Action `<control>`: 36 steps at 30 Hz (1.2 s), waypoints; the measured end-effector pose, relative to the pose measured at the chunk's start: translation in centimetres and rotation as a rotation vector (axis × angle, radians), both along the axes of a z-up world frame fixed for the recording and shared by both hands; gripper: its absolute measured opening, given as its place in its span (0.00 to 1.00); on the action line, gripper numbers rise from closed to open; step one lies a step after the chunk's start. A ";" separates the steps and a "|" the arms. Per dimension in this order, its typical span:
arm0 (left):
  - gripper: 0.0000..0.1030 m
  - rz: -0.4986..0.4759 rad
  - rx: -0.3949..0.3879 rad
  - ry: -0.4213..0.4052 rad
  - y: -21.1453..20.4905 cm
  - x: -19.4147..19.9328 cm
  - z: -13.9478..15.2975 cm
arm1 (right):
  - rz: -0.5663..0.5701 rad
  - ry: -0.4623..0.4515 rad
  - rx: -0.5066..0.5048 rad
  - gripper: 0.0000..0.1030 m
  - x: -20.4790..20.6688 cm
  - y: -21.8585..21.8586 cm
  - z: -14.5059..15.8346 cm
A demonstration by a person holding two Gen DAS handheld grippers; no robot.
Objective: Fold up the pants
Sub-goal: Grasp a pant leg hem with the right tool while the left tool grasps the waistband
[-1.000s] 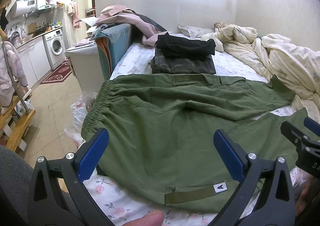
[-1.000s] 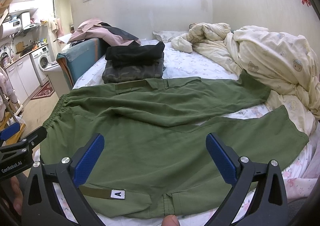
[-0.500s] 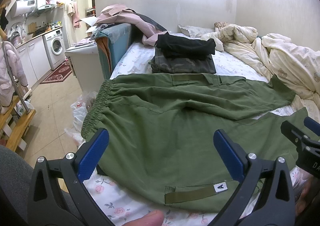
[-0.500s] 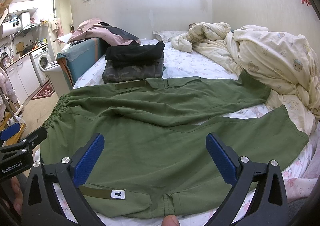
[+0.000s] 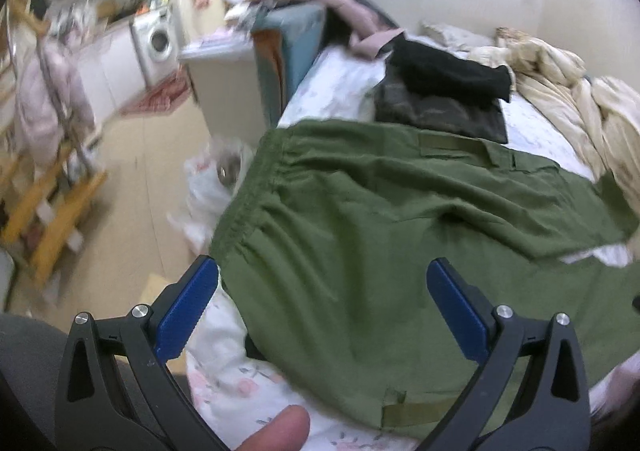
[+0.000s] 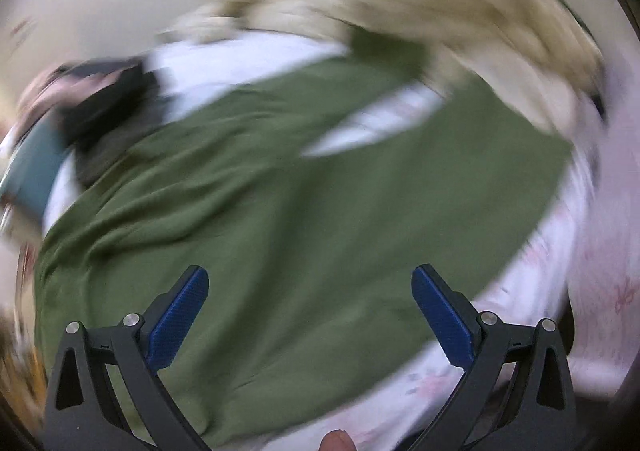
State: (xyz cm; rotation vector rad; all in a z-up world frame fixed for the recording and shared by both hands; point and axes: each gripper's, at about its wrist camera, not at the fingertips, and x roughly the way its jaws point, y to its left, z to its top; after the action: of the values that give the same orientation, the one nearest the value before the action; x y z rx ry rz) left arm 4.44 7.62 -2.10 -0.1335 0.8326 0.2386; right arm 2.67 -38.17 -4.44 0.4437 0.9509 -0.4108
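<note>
One pair of green pants [image 5: 400, 251], two grippers, two folded garments stacked.

From where I stand: one left gripper [image 5: 322, 303] and one right gripper [image 6: 310, 309], each with two blue pads. On the one bed [image 5: 340, 91] lie two folded pieces, a black one [image 5: 448, 71] atop a dark one [image 5: 440, 111], plus one cream duvet [image 5: 580, 91]. One washing machine [image 5: 158, 41] stands by the far wall, and one fingertip [image 5: 276, 431] shows below.

Two wrist views over one bed

We look along the left gripper [image 5: 322, 303] from the bed's near edge, low and close, toward the waistband, floor and kitchen; along the right gripper [image 6: 310, 311] we face the legs and duvet, badly blurred. Both share the green pants [image 5: 400, 235].
</note>
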 end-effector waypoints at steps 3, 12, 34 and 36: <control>1.00 -0.004 -0.017 0.021 0.0 0.2 -0.7 | -0.195 0.083 -0.039 1.00 -0.3 -4.7 -2.1; 1.00 0.039 -0.025 0.117 1.7 2.7 -1.7 | -0.583 0.262 -0.175 0.79 -1.9 -14.7 -6.5; 0.23 0.255 -0.373 0.309 12.0 6.7 -11.3 | -0.547 -0.068 -0.141 0.01 -0.6 -14.6 -2.7; 0.09 0.257 -0.358 0.325 11.9 6.9 -11.9 | -0.556 -0.078 -0.133 0.01 -1.1 -14.7 -2.5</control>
State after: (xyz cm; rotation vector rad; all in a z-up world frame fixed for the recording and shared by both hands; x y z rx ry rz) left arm 11.32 19.57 -13.99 -0.5508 1.1782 0.3573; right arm 1.57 -52.85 -6.98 0.5968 0.7095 -0.9481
